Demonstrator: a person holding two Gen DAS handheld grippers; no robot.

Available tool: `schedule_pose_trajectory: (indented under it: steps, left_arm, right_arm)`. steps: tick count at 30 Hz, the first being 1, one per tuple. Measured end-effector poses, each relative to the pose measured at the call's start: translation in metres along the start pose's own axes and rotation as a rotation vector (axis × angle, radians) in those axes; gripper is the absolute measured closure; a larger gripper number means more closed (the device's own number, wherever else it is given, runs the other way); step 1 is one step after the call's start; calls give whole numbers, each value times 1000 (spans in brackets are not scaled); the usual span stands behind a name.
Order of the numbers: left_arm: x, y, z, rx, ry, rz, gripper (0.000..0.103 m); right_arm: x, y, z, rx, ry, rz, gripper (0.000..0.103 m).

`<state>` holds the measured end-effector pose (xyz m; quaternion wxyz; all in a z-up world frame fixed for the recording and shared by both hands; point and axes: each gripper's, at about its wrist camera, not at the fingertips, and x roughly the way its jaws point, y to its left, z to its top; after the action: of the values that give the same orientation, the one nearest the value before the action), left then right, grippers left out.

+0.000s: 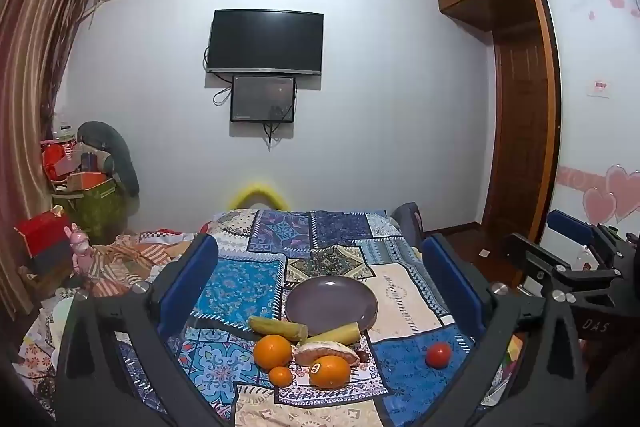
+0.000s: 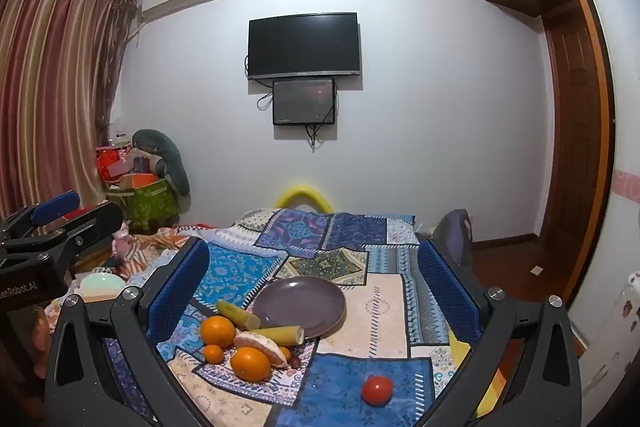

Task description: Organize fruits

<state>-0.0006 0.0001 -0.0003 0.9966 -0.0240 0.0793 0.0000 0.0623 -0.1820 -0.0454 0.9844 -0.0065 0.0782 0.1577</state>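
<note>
While both claws gape wide, nothing is held.
Left claw (image 1: 320, 291) and right claw (image 2: 312, 287) hover over the patchwork bed (image 2: 384, 303); fruit beside a purple plate (image 2: 308, 291).

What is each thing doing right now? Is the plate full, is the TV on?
Plate: empty, on the cloth.
TV: off.
Tomato: whole, lying alone.
Stickered orange: whole, beside the plate.
Left gripper: open, empty.
Right gripper: open, empty.
</note>
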Motion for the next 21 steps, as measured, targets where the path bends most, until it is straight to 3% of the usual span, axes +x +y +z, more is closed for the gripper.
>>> schedule_pose_trajectory:
  steps: [21]
  left_arm:
    - [2, -5, -1, 21, 0, 10, 0]
  right_arm:
    - [-7, 0, 5, 5, -23, -4, 0]
